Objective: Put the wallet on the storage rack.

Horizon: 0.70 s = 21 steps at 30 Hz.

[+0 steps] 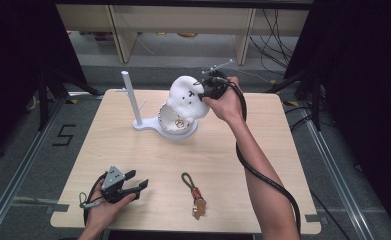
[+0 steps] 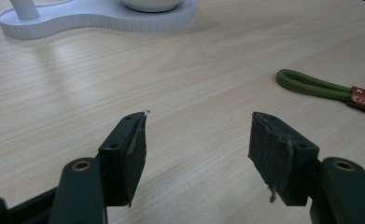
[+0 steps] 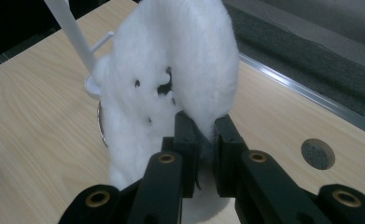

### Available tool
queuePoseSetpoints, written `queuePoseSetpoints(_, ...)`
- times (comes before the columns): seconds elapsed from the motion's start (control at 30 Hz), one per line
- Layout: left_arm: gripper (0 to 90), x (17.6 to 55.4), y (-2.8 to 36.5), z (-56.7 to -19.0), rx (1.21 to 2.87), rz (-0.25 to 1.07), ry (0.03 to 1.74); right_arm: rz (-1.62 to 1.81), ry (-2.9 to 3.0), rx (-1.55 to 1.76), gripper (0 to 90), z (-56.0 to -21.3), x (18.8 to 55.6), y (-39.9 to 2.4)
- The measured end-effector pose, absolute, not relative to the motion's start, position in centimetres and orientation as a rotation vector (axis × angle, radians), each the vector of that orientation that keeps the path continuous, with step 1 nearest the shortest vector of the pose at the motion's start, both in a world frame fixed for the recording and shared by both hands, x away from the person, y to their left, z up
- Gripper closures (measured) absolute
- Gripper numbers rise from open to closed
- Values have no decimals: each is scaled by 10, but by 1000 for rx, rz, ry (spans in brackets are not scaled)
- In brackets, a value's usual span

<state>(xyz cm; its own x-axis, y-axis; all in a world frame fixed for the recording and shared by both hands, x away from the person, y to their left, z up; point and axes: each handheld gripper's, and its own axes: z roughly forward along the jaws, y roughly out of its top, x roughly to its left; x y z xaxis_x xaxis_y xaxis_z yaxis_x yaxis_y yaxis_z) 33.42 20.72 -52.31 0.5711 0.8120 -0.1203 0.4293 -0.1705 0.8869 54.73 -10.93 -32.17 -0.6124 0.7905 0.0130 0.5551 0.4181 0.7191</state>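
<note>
My right tool (image 3: 203, 140) pinches a fold of the white fluffy plush toy (image 1: 187, 98), holding it up over the bowl (image 1: 169, 125) of the white stand (image 1: 138, 107) at the desk's (image 1: 133, 160) far side. My left tool (image 2: 196, 154) rests near the front edge, jaws spread, gripping nothing. The green-corded keychain (image 1: 194, 192) lies just beside it.

A white fluffy plush toy (image 3: 171, 79) is pinched between the two black jaws of the right hand-held gripper (image 3: 203, 135), which are closed on a fold of its fur. Small black face markings are seen on the fur. The toy is held above the light wooden table (image 3: 35, 121). Behind it, a white post (image 3: 73, 32) with a side peg is partly hidden. A round grey hole (image 3: 317, 153) is seen in the table at the right.
</note>
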Motion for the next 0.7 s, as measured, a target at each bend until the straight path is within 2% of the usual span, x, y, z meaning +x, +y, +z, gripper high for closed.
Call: queuePoseSetpoints(0.7,362,334,207,-523,1800,481,1024,987,2329,1154,831,-334,562,-92)
